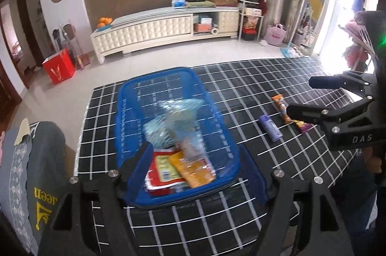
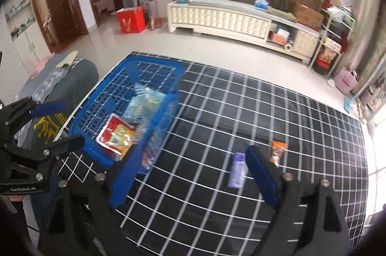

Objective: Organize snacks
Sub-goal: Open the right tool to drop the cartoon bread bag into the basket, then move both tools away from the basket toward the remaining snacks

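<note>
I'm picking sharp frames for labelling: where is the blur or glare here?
Left wrist view: the basket and the clear bag over it are motion-smeared; the doorway is blown out. Right wrist view: the basket's near corner is smeared; the purple packet stays fairly sharp.

Your black grid-patterned table (image 2: 241,111) carries the blue basket (image 2: 101,99) at frame left. A purple packet (image 2: 237,170) and an orange packet (image 2: 277,151) lie lower right.
</note>
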Tool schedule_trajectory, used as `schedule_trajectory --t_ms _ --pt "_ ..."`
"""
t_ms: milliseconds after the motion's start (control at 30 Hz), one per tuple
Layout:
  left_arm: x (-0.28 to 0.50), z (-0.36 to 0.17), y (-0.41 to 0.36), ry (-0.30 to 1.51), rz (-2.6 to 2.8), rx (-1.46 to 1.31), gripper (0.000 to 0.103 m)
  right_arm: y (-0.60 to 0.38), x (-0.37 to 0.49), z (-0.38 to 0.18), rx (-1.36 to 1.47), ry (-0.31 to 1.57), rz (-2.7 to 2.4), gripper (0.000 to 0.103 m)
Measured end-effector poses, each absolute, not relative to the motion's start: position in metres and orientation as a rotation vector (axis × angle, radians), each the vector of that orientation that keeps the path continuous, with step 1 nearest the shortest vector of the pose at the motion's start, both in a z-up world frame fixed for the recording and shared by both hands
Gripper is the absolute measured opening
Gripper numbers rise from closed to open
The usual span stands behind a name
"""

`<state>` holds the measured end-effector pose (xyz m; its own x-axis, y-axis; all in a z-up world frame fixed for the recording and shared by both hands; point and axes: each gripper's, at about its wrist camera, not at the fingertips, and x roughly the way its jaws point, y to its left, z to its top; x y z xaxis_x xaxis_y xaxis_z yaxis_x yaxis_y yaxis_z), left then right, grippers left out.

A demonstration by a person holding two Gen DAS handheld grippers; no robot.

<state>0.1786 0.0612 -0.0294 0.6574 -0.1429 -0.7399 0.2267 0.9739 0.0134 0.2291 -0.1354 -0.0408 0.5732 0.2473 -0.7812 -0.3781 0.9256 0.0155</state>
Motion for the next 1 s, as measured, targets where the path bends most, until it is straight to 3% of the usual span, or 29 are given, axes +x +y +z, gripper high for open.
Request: schedule_trajectory --t_ms 433,667,1000 --pt "0.201 -0.036 -0.020 0.886 -0.357 0.104 0.077 -0.236 0.225 -0.028 -0.111 0.870 0.195 0.090" --pt "0.210 -0.047 -0.064 0.937 -0.356 0.145 0.083 -0.281 0.229 -0.044 -0.061 0.920 0.162 0.091" --pt "0.240 -0.087 -0.114 1.060 -0.349 0.158 0.083 -0.325 0.244 -0.088 -0.009 1.031 0.131 0.092"
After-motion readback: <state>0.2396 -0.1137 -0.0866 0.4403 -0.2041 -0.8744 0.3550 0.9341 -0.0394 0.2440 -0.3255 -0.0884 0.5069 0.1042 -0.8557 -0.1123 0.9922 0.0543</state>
